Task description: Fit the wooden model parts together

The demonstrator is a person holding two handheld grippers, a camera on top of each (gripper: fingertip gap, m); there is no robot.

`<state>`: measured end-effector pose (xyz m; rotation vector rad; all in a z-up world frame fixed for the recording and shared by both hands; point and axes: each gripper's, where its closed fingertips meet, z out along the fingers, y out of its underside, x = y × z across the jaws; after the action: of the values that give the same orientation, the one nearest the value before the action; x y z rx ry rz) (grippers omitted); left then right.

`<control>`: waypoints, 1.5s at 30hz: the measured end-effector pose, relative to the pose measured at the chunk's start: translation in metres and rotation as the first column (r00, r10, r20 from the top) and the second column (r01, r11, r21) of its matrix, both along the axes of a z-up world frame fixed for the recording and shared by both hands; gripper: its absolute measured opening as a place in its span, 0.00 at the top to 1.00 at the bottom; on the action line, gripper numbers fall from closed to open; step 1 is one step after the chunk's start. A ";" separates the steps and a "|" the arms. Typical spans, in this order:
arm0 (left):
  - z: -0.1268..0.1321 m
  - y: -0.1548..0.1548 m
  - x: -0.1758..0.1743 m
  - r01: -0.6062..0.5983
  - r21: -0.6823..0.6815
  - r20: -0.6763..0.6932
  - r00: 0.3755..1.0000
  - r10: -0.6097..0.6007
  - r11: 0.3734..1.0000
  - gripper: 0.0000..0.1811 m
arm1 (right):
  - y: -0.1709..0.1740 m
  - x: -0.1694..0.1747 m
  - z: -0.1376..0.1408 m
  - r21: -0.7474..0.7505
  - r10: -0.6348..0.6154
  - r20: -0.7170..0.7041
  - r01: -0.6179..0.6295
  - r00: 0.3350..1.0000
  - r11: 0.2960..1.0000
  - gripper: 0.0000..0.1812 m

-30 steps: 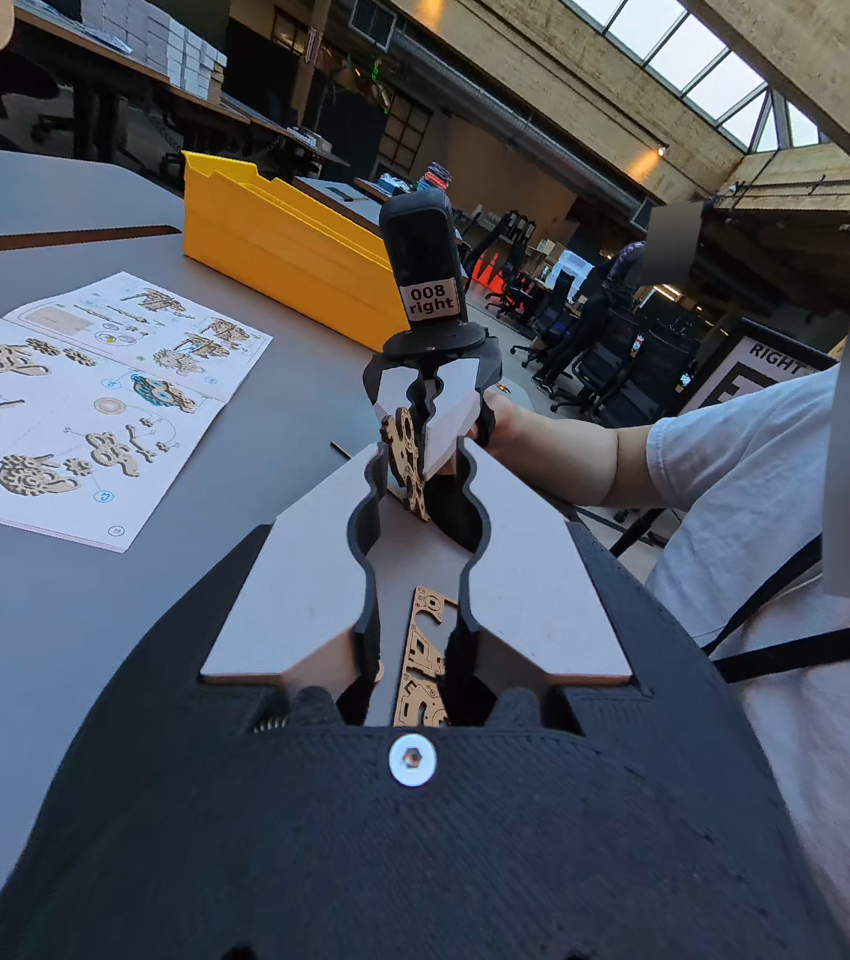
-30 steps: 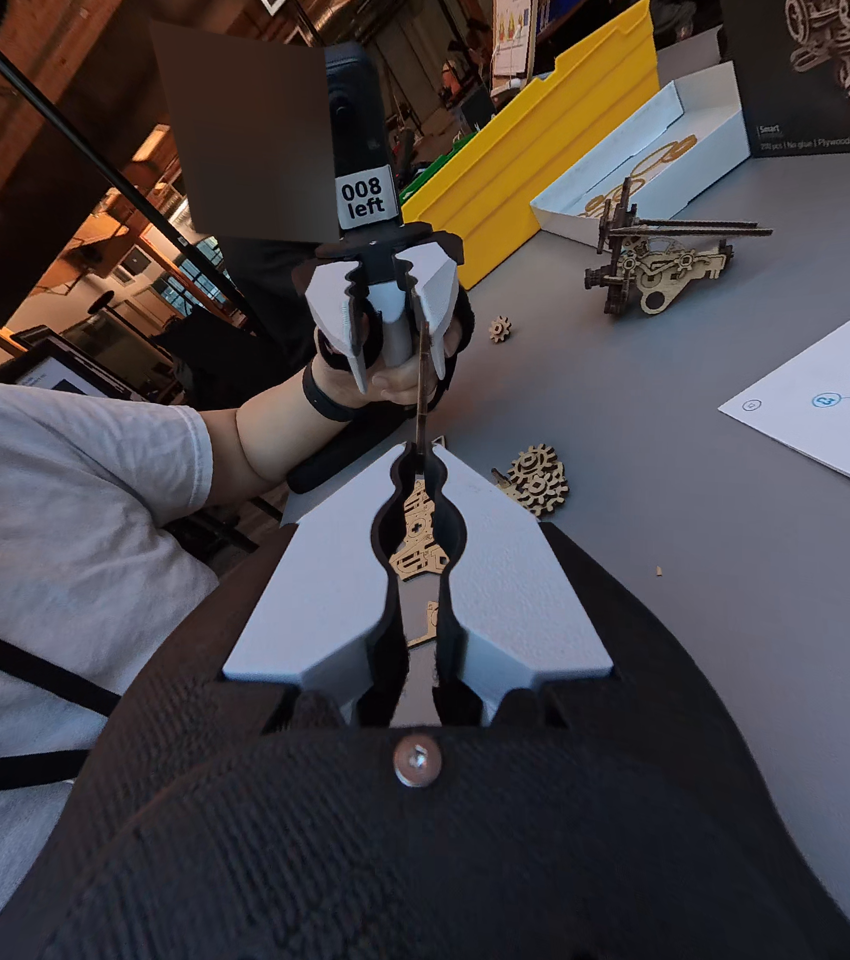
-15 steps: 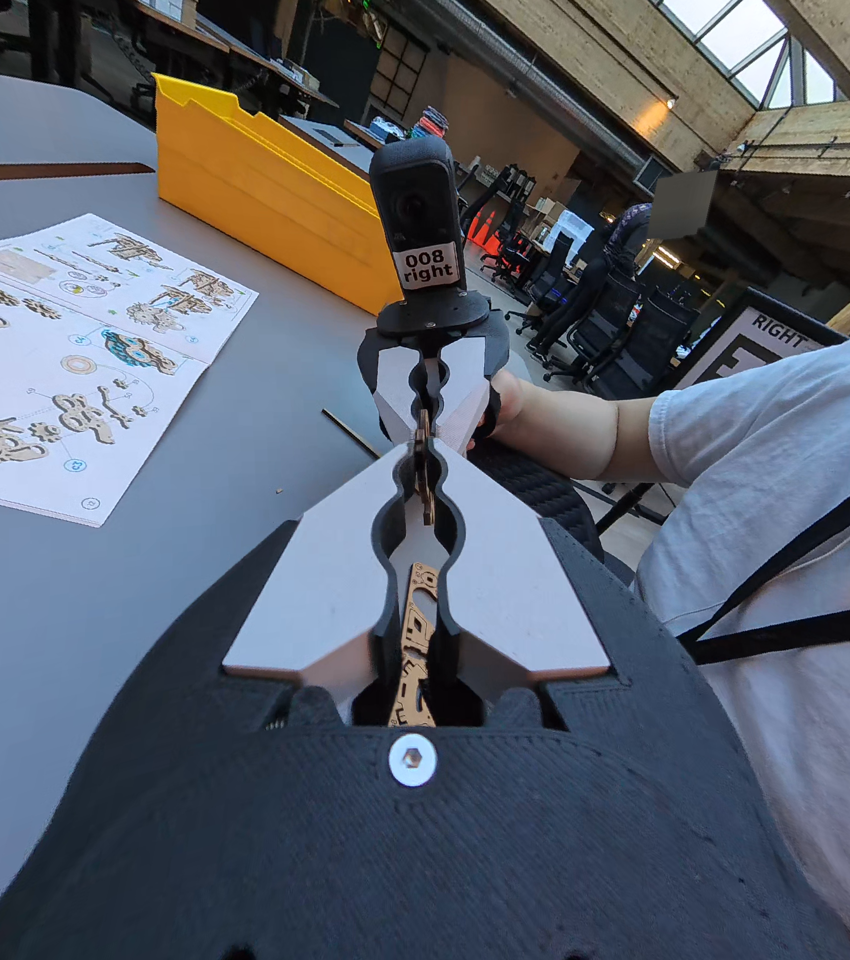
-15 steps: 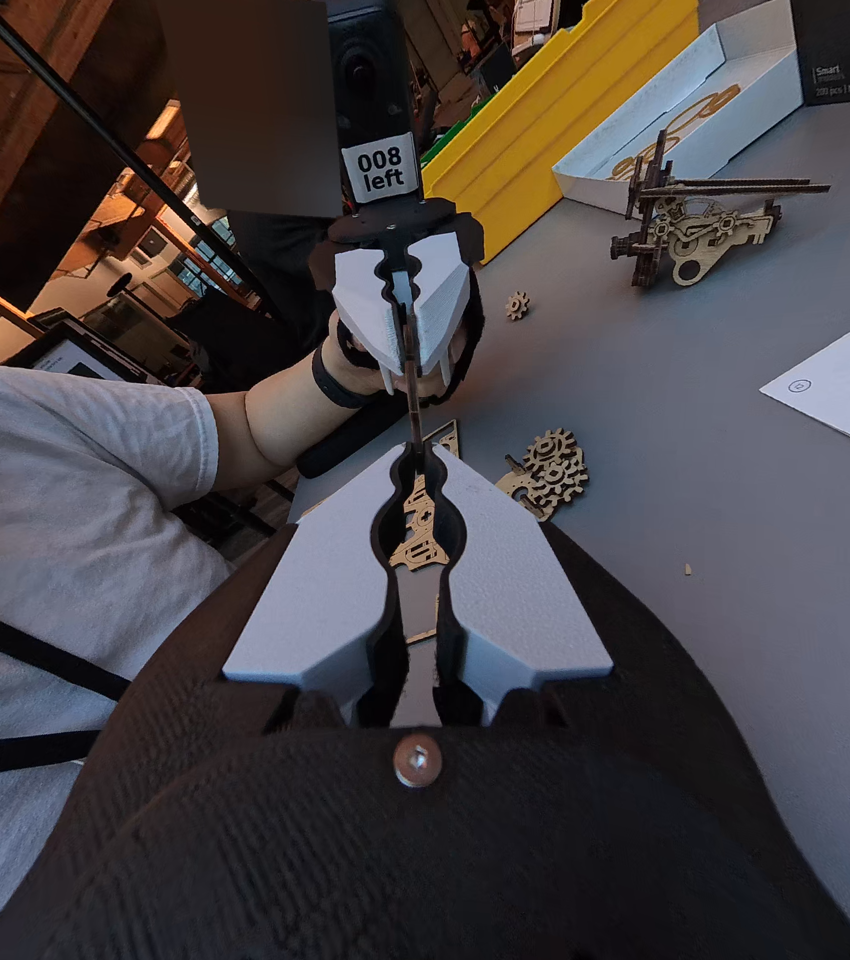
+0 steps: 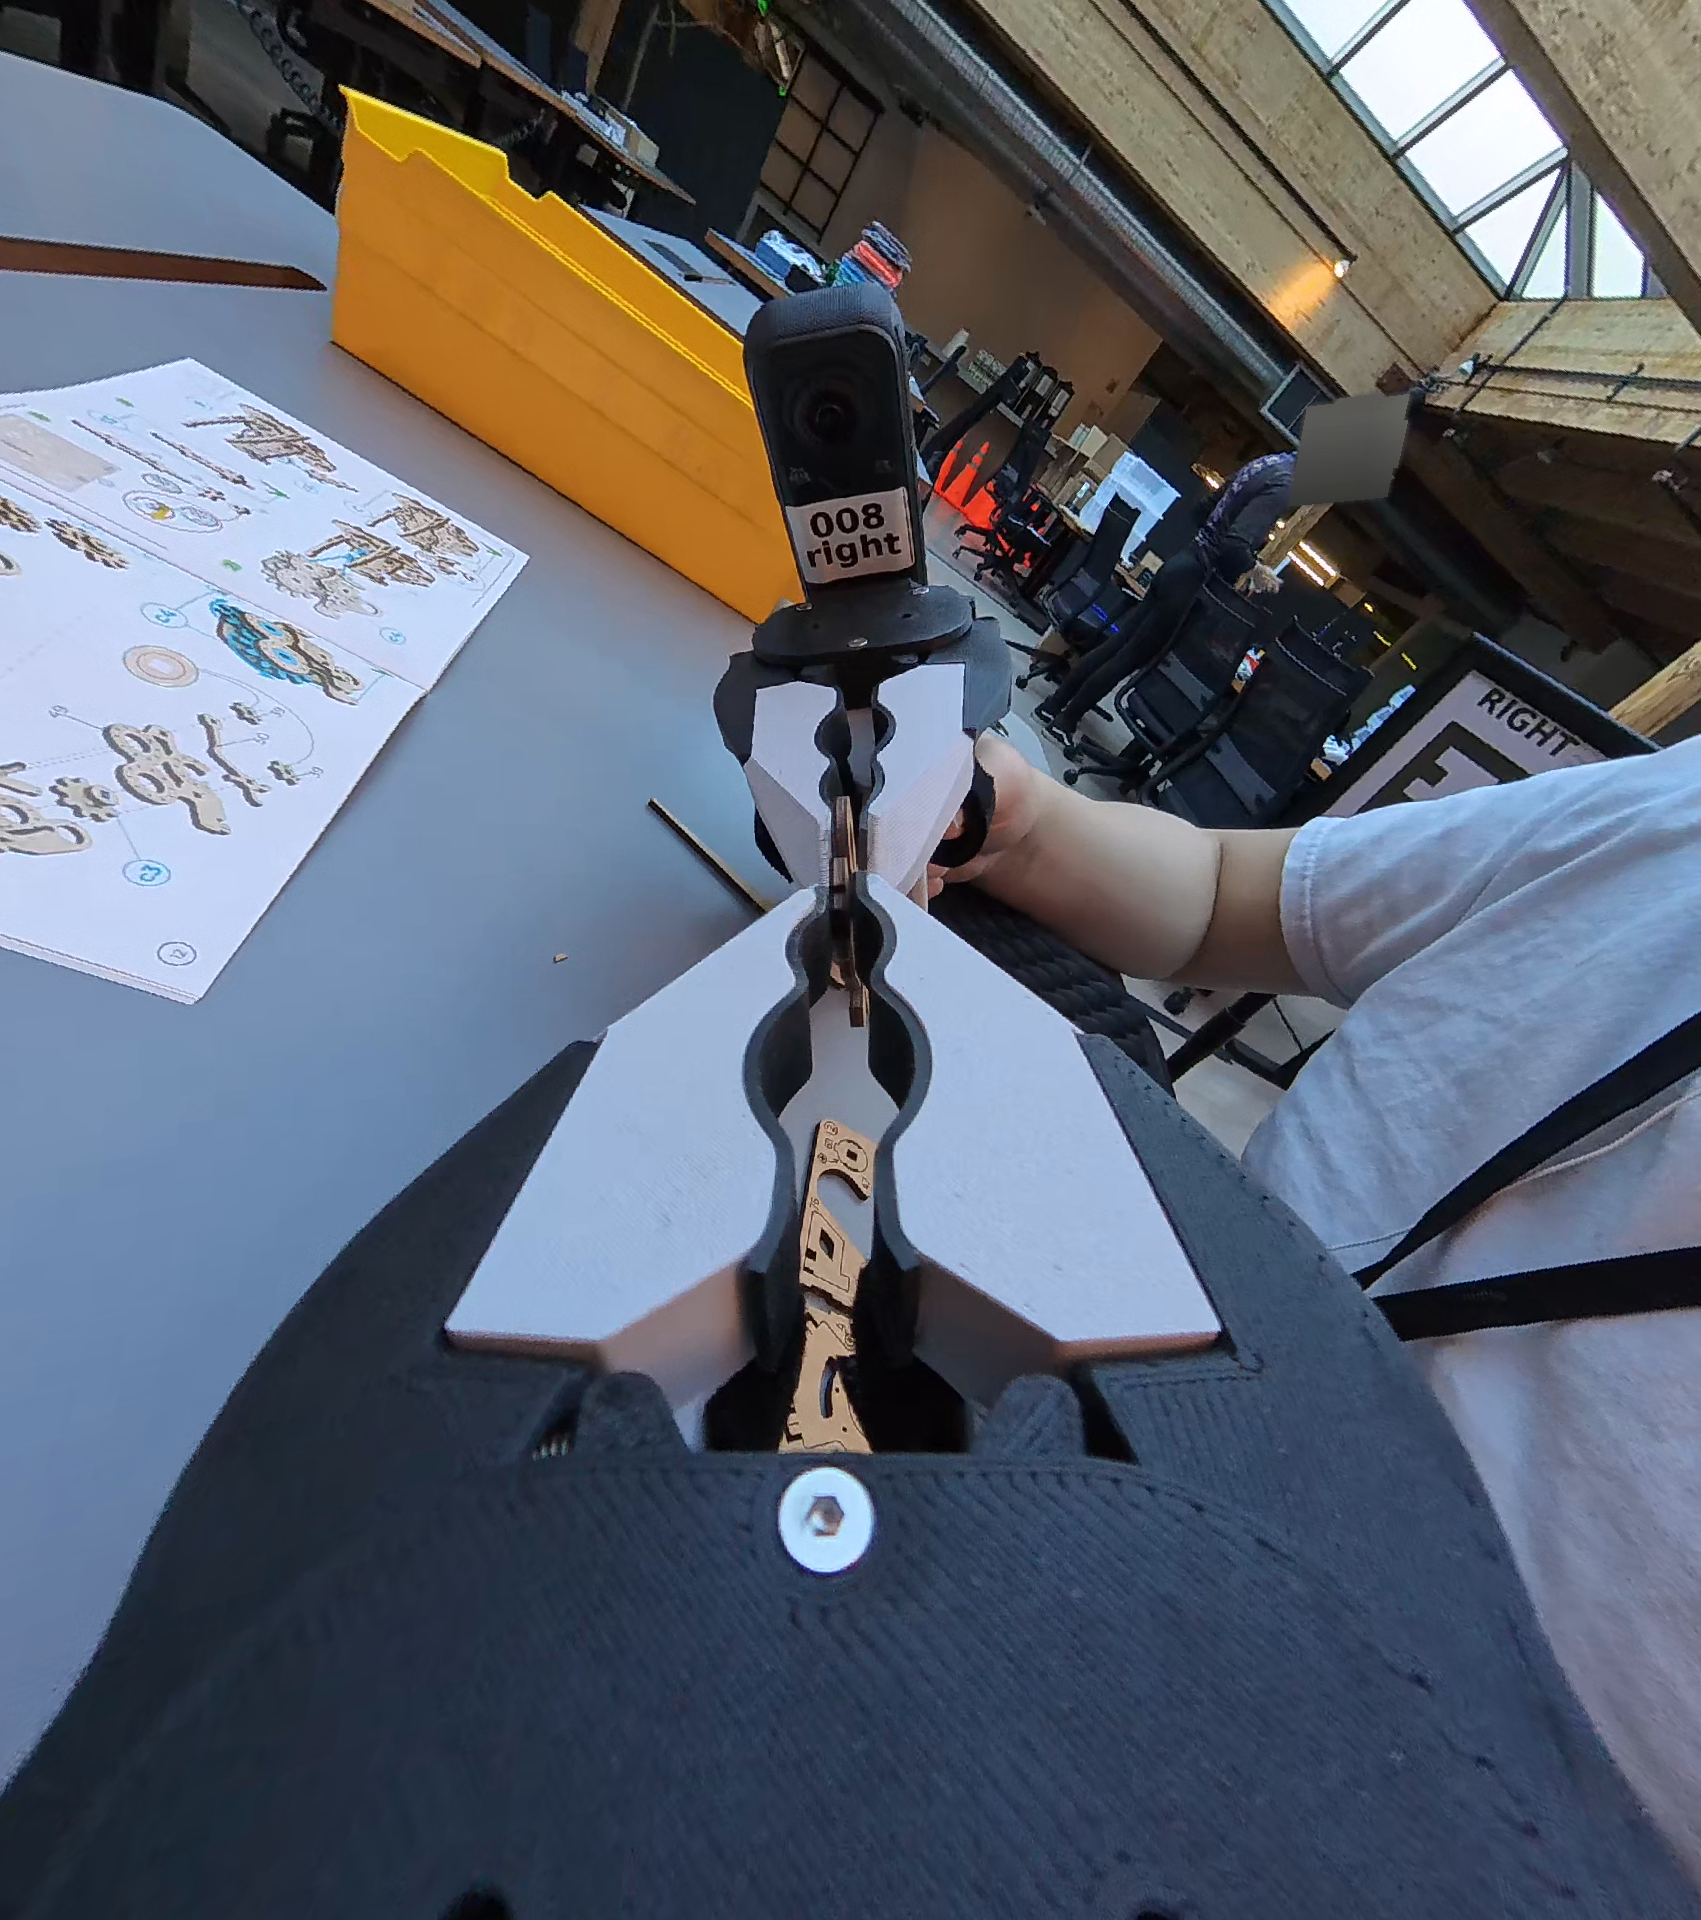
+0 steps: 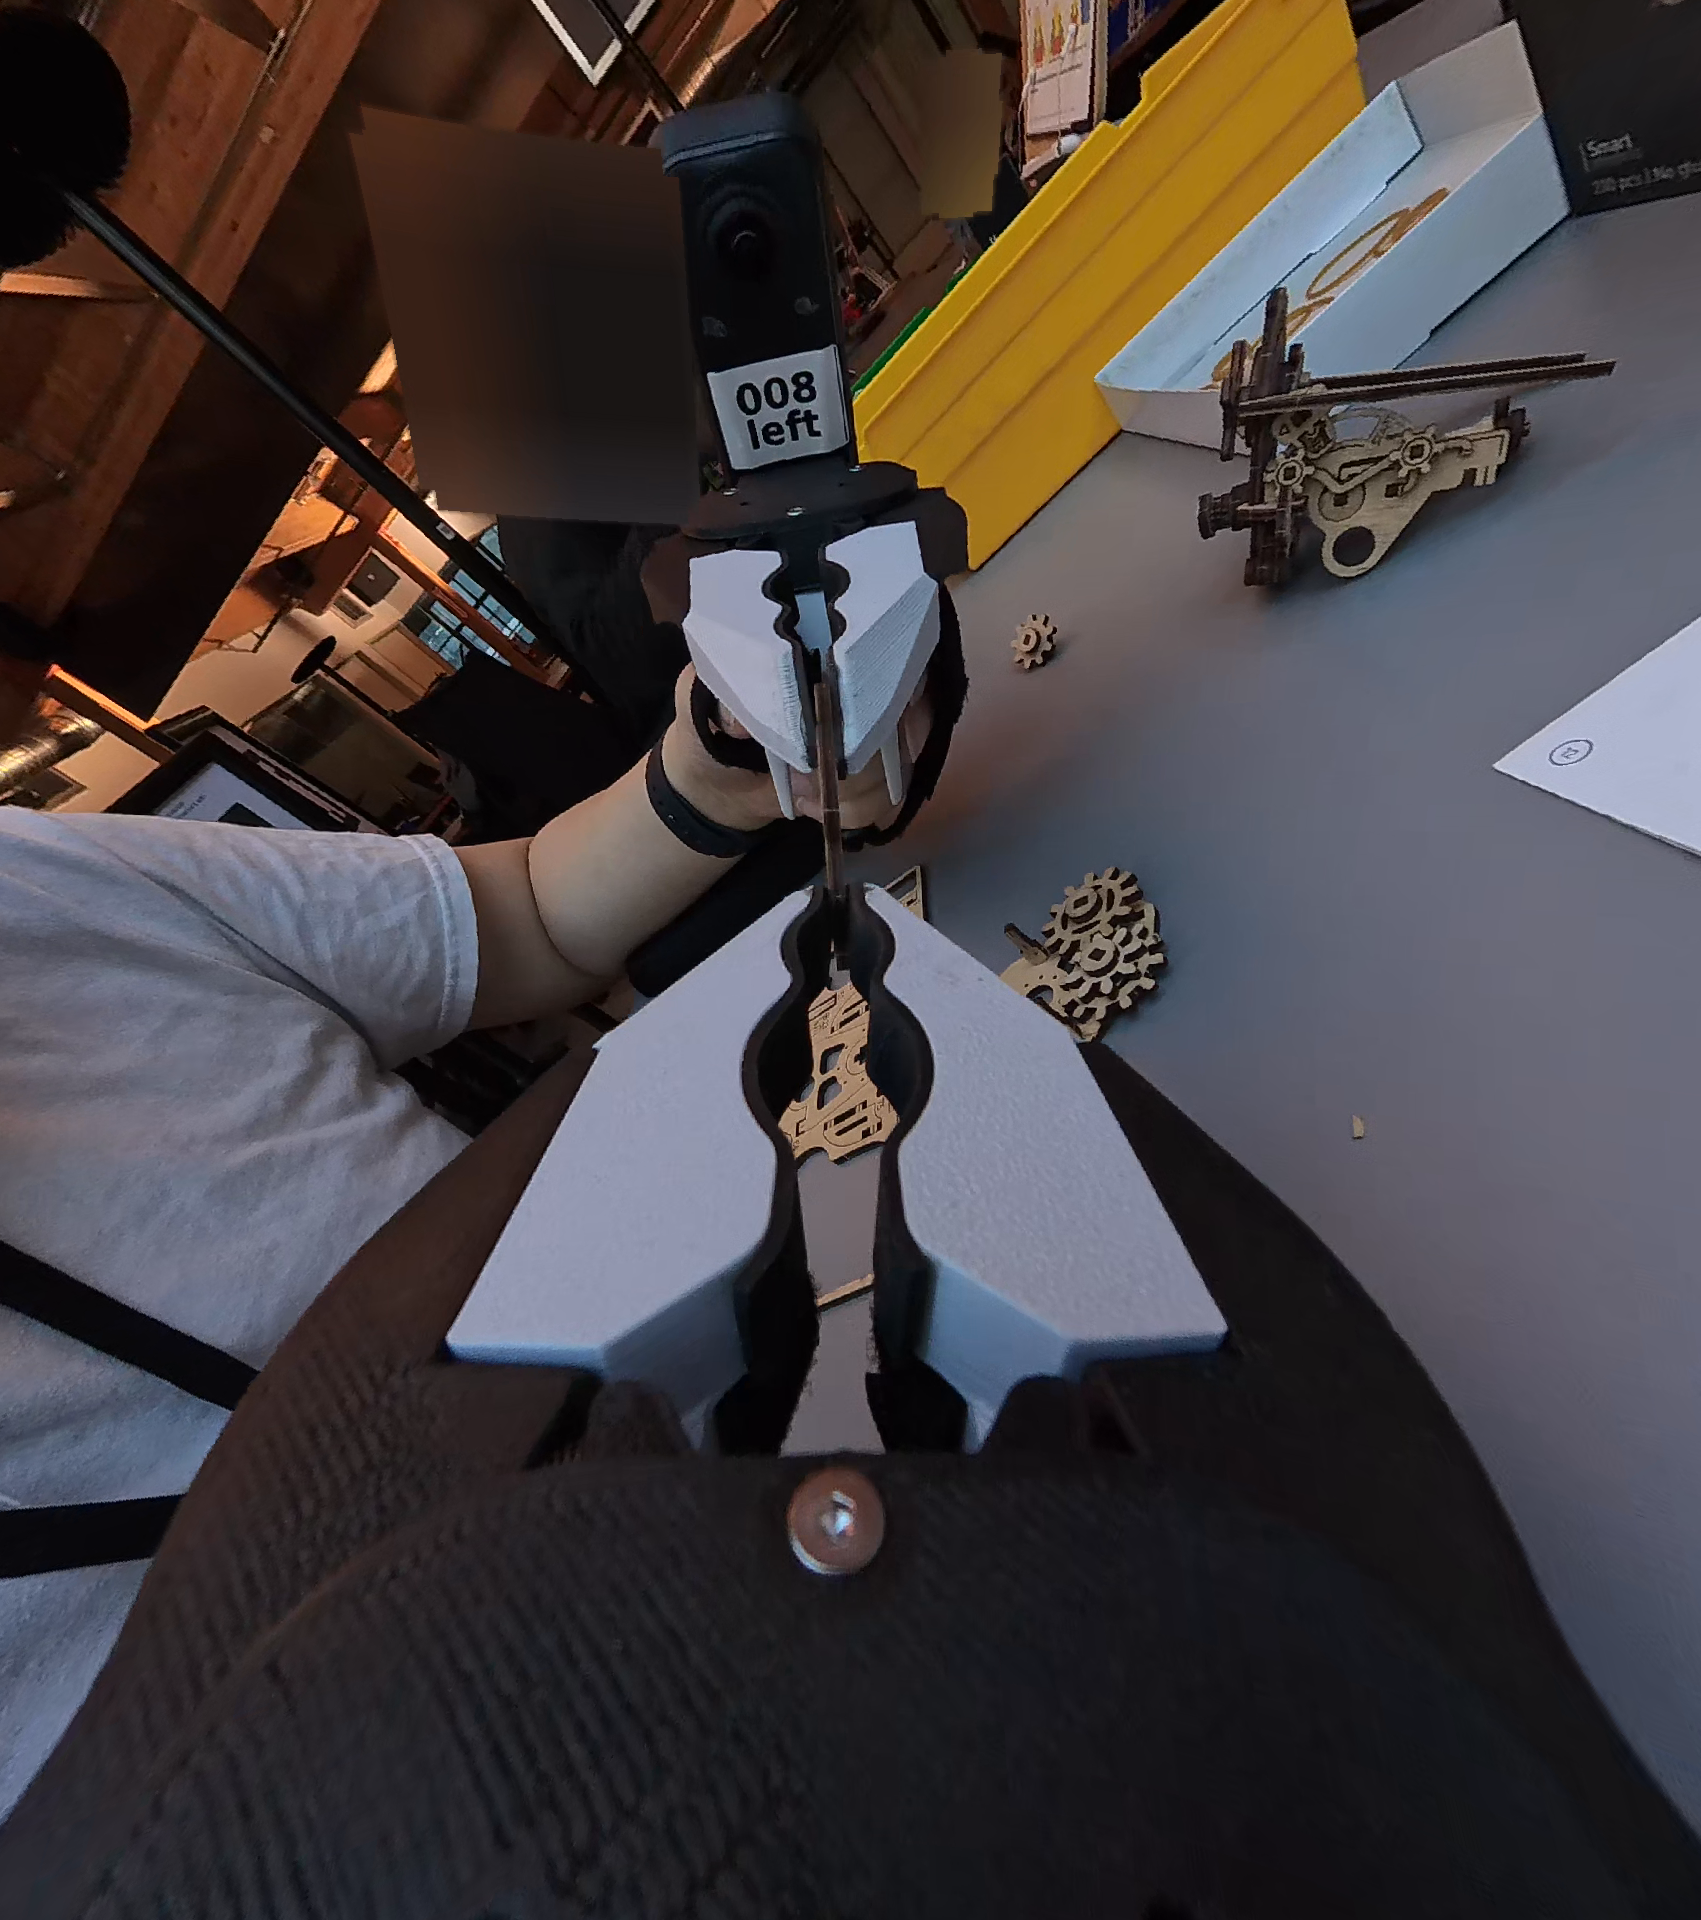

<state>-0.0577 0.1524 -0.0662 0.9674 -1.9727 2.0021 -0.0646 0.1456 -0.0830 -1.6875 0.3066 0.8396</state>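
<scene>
My left gripper point(image 5: 838, 914) is shut on a thin wooden part point(image 5: 854, 982), seen edge-on at its tips. My right gripper point(image 5: 841, 831) faces it tip to tip and is shut on another thin wooden part point(image 5: 840, 847). The two parts touch between the tips. In the right wrist view my right gripper point(image 6: 833, 920) is in front, and the left gripper point(image 6: 825, 748) beyond it holds its wooden strip point(image 6: 828, 800) pointing down into the right tips. A flat cut-out wooden piece point(image 6: 835, 1091) lies on the table under both grippers. It also shows in the left wrist view point(image 5: 830, 1247).
A gear assembly point(image 6: 1095, 956), a small loose gear point(image 6: 1033, 639) and a partly built wooden model point(image 6: 1345, 478) lie on the grey table. A yellow bin point(image 5: 534, 343), a white box point(image 6: 1345, 229), an instruction sheet point(image 5: 150, 644) and a thin stick point(image 5: 711, 852) are nearby. The grippers are tip to tip, or close to it. My left gripper's tips are some 15 centimeters from the partly built wooden model point(image 6: 1345, 478).
The two grippers have drawn together. The right gripper's part, first turned at an angle, now stands edge-on against the left gripper's part. Both stay shut.
</scene>
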 end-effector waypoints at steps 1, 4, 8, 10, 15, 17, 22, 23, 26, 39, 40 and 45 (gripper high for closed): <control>0.000 0.000 0.000 0.000 0.001 -0.002 1.000 0.000 1.000 1.00 | 0.000 0.000 0.000 0.001 -0.001 -0.002 0.001 1.000 1.000 1.00; -0.001 0.000 0.000 0.001 0.002 -0.006 1.000 -0.001 1.000 1.00 | 0.000 0.001 0.000 0.000 -0.004 -0.001 0.004 1.000 1.000 1.00; -0.002 0.001 0.000 0.003 0.000 -0.014 1.000 -0.003 1.000 1.00 | 0.000 0.002 0.000 0.002 -0.007 -0.004 0.007 1.000 1.000 1.00; -0.003 0.001 0.000 0.004 0.001 -0.018 1.000 -0.004 1.000 1.00 | -0.001 0.002 0.000 0.003 -0.009 -0.009 0.009 1.000 1.000 1.00; -0.005 0.001 0.000 0.006 0.014 -0.028 1.000 -0.006 1.000 1.00 | -0.002 0.006 0.001 0.007 -0.025 -0.008 0.025 1.000 1.000 1.00; -0.007 0.001 0.000 0.006 0.018 -0.031 1.000 -0.006 1.000 1.00 | -0.002 0.008 0.001 0.009 -0.030 -0.008 0.030 1.000 1.000 1.00; -0.008 0.001 0.000 0.012 0.022 -0.041 0.999 -0.011 1.000 1.00 | -0.003 0.009 0.001 0.012 -0.034 -0.013 0.035 0.999 0.999 1.00; -0.009 0.001 -0.001 0.013 0.023 -0.043 0.999 -0.012 1.000 1.00 | -0.003 0.010 0.001 0.013 -0.036 -0.014 0.036 0.999 0.999 1.00; -0.010 0.000 -0.001 0.020 0.024 -0.056 0.998 -0.019 1.000 1.00 | -0.003 0.011 0.001 0.016 -0.040 -0.021 0.040 0.999 0.999 1.00; -0.021 -0.005 -0.008 0.071 0.035 -0.146 0.987 -0.065 0.997 1.00 | -0.005 0.013 0.001 0.020 -0.033 -0.032 0.034 0.999 0.999 1.00; -0.022 -0.005 -0.008 0.069 0.032 -0.167 0.984 -0.063 0.997 1.00 | -0.005 0.013 0.001 0.021 -0.036 -0.023 0.036 0.999 0.999 0.99; -0.011 0.001 0.002 -0.022 -0.069 -0.213 0.977 0.007 0.997 1.00 | -0.008 0.027 0.013 0.105 -0.137 0.073 0.129 0.988 0.986 0.96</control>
<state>-0.0555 0.1535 -0.0769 1.1304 -1.7752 1.8740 -0.0376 0.1376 -0.0703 -1.5845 0.3143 0.6759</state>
